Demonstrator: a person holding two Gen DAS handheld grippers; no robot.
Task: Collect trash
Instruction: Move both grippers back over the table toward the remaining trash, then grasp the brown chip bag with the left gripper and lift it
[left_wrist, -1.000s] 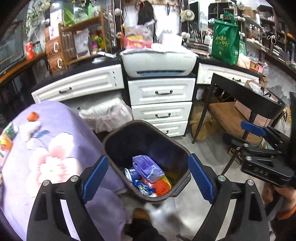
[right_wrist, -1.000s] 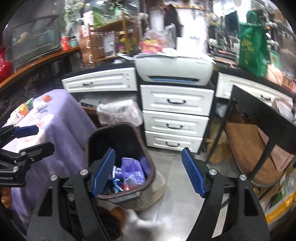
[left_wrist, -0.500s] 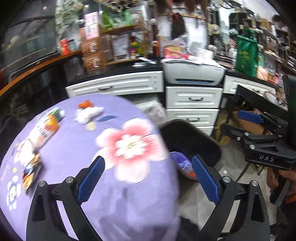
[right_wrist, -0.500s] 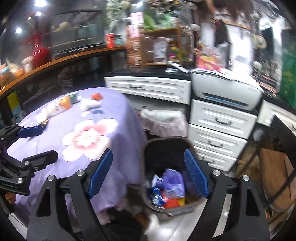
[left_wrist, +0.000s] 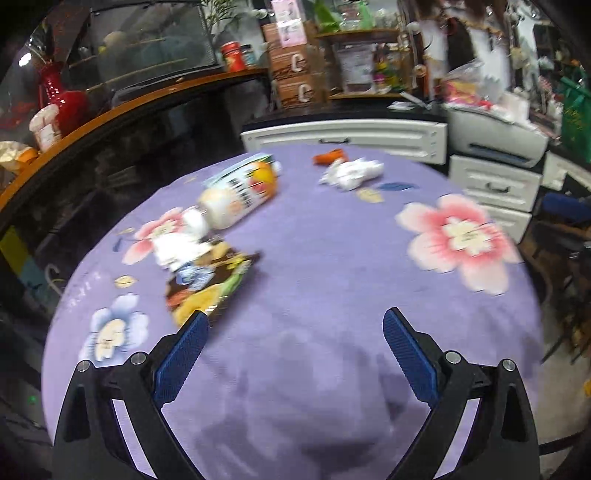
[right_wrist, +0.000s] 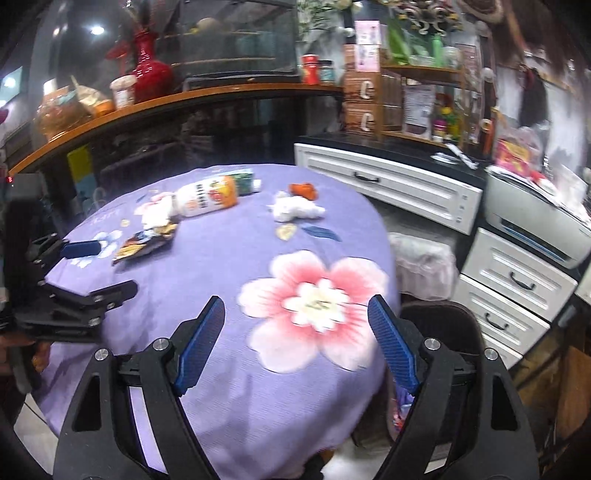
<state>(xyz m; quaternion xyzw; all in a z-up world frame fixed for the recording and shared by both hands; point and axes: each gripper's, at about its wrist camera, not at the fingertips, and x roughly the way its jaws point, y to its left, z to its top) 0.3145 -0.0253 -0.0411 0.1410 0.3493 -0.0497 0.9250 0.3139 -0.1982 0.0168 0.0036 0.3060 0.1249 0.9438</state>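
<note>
Purple cloth printed with pink and blue flowers covers the round table (left_wrist: 332, 266) in front of you, and the rubbish you are after lies scattered over its far half. Your left gripper (left_wrist: 295, 354) hangs over the near edge of the cloth with its blue pads spread wide and nothing between them; its jaws have just been opening. Just beyond its left pad lies a dark, crumpled snack wrapper (left_wrist: 207, 284), and touching the wrapper's far end is a small white wad (left_wrist: 177, 243). Farther off, a white bottle with an orange label (left_wrist: 240, 195) lies on its side, its cap toward the wad. Over to the right of the bottle sits a crumpled white tissue (left_wrist: 351, 171), with an orange scrap (left_wrist: 327, 157) just behind it near the far rim. Your right gripper (right_wrist: 297, 343) is held above the big pink flower on the near right part of the table, its pads also well apart and holding nothing, having just been opening too. In the right wrist view the left gripper shows at the left edge, over the cloth near the wrapper. The dark trash bin (right_wrist: 443, 325) stands on the floor against the table's right side, partly hidden behind the right gripper's finger, with white drawers (right_wrist: 513, 280) beyond it.
</note>
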